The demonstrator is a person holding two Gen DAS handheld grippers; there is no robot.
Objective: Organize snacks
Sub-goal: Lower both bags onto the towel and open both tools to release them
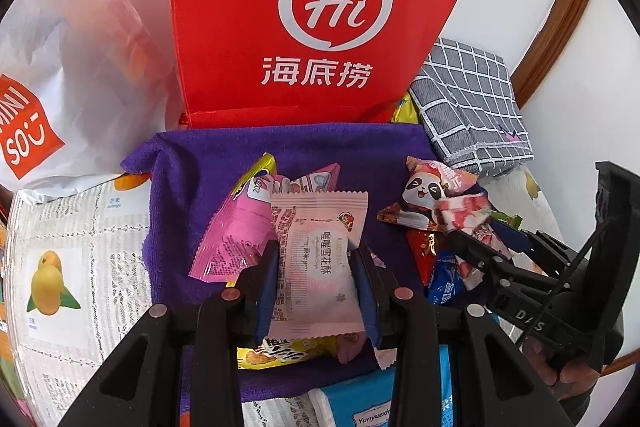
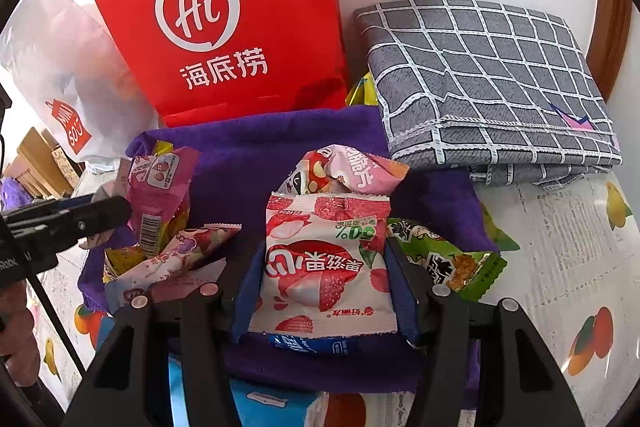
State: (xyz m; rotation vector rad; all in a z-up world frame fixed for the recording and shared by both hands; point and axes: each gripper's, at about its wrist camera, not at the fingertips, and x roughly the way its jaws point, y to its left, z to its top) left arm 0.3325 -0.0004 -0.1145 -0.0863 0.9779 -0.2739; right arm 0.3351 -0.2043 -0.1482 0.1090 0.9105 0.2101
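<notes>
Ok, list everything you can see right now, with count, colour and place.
Paper bag: one, red, standing behind the towel.
Plastic bag: one, white, left of the red bag.
Towel: one, purple, centre, under the snacks.
Folded cloth: one, grey checked, back right.
Table cover: one, fruit print, underneath.
Pale pink packet: one, between the left fingers.
Lychee packet: one, red and white, between the right fingers.
Panda packet: one, pink, right side of the towel.
Green packet: one, towel's right edge.
Left hand-held gripper: shut on the pale pink packet.
Right hand-held gripper: shut on the lychee packet.
</notes>
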